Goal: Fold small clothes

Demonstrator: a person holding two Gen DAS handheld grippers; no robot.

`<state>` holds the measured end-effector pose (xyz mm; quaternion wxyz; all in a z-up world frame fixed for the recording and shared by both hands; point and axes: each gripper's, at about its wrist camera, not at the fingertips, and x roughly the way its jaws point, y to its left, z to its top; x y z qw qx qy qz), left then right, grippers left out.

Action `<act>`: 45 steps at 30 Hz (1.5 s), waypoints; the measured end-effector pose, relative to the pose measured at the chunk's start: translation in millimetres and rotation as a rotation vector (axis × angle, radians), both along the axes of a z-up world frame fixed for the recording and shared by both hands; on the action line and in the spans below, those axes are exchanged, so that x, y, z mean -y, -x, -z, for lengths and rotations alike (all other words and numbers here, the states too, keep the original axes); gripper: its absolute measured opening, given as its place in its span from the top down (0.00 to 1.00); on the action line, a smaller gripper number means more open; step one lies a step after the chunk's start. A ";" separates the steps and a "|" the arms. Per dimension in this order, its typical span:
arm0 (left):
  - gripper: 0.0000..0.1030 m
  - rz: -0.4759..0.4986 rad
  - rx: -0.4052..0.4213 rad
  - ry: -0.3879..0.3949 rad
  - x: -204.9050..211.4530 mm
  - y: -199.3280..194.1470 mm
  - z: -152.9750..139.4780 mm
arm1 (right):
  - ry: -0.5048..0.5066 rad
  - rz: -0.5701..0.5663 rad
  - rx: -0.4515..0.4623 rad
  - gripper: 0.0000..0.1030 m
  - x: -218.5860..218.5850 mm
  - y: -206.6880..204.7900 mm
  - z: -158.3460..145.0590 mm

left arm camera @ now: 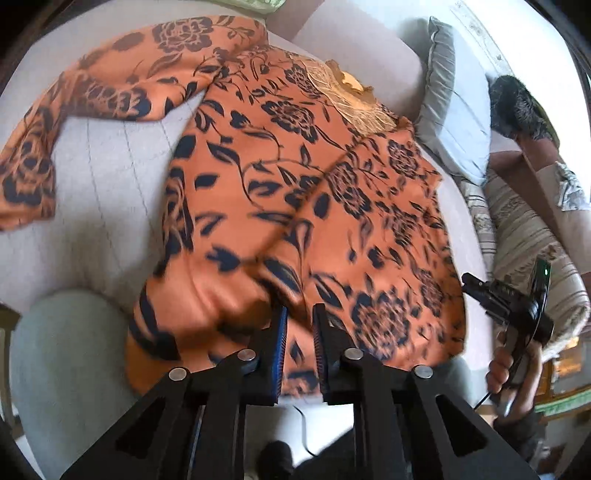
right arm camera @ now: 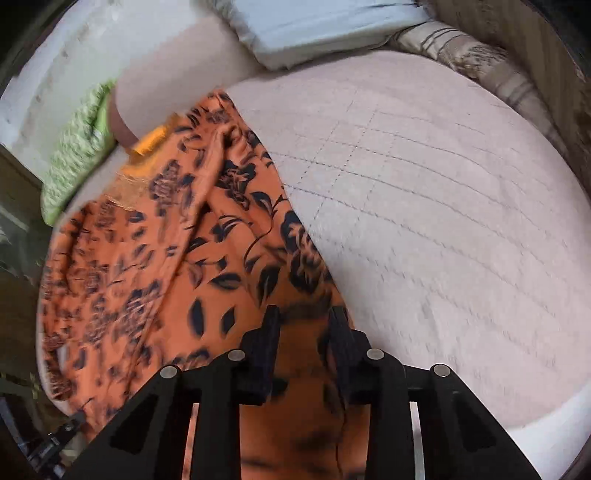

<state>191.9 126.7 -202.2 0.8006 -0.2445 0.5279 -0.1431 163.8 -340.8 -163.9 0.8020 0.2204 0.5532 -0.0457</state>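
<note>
Orange floral top point(left arm camera: 295, 192) spread on the quilted bed point(left arm camera: 110, 177), one sleeve already folded across the body.
Left hand-held gripper point(left arm camera: 300, 314) hangs over the hem, jaws a little apart, nothing pinched. Right hand-held gripper point(right arm camera: 304, 317) is spread wider over the top's edge, also gripping nothing; grey pillow point(left arm camera: 458, 122) beside the collar.

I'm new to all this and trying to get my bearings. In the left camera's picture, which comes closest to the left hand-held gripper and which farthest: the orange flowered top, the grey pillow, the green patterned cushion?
1. Orange flowered top: right under the left hand-held gripper.
2. Grey pillow: upper right, beyond the top.
3. Green patterned cushion: top edge, farthest.
</note>
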 end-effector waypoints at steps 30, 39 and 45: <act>0.64 -0.158 0.143 -0.051 -41.2 1.0 -33.4 | -0.278 -0.321 0.088 0.68 -163.7 56.3 -17.5; 0.47 -0.725 0.143 0.035 -193.9 43.6 -45.6 | -0.259 -0.418 0.253 0.35 -209.8 31.6 -77.4; 0.48 -0.876 -0.012 0.146 -248.0 57.4 -5.8 | -0.236 -0.490 0.245 0.35 -250.0 19.7 -81.5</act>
